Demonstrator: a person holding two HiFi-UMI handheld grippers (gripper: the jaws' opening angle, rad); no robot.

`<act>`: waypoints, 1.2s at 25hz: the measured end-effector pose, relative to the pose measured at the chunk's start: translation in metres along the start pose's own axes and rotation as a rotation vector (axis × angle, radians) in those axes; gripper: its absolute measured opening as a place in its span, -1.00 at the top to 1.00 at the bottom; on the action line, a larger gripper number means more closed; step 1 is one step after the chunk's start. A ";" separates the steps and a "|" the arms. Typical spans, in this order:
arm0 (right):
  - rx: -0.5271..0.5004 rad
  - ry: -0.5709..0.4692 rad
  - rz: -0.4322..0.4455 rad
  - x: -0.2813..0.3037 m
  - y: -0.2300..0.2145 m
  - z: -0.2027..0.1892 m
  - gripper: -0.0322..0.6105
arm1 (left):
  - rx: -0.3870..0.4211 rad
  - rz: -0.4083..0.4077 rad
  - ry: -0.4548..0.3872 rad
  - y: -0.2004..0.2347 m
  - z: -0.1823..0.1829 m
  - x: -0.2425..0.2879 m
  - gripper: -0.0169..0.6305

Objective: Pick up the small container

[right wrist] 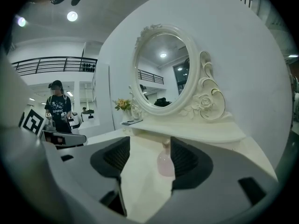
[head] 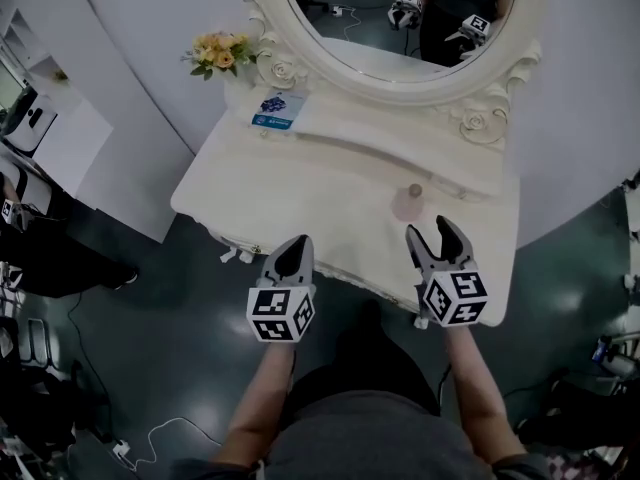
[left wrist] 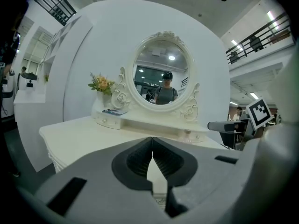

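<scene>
Pink small container (head: 408, 202) stood untouched ahead of your right gripper (head: 430, 231), jaws spread. Your left gripper (head: 296, 243) was closed, empty.

The tabletop (head: 320, 183) looks like cream-painted wood, smooth with a soft sheen, and its front edge is carved. The small container (head: 408, 203), near the back edge, is translucent pale pink with a frosted look; whether it is glass or plastic cannot be told. The mirror (head: 400, 13) is glossy glass in a moulded cream frame (head: 480, 118) with a satin shine. The card (head: 278, 110) at the back left corner looks like glossy printed paper. The left gripper (head: 298, 243) and right gripper (head: 432, 228) are matt grey plastic with dark ribbed pads (right wrist: 117, 157). The floor (head: 150, 368) is dark and slightly glossy.
</scene>
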State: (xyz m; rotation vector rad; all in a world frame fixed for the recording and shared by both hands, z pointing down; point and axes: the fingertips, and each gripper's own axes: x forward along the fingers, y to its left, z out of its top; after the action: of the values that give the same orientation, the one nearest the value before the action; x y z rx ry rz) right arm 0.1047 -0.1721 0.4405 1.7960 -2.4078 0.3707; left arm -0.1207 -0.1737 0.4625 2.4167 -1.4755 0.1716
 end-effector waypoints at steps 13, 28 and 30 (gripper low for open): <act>-0.006 0.044 0.015 0.056 -0.023 -0.007 0.06 | -0.008 0.019 0.027 0.016 0.002 0.043 0.93; -0.017 0.130 0.045 0.105 -0.045 -0.034 0.05 | -0.030 0.040 0.074 0.021 -0.003 0.090 0.93; -0.026 0.136 0.049 0.109 -0.046 -0.037 0.06 | -0.034 0.043 0.078 0.022 -0.004 0.094 0.93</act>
State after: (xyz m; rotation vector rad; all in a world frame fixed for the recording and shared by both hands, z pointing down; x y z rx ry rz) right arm 0.1150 -0.2763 0.5073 1.6469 -2.3561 0.4486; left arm -0.0959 -0.2613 0.4952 2.3253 -1.4847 0.2461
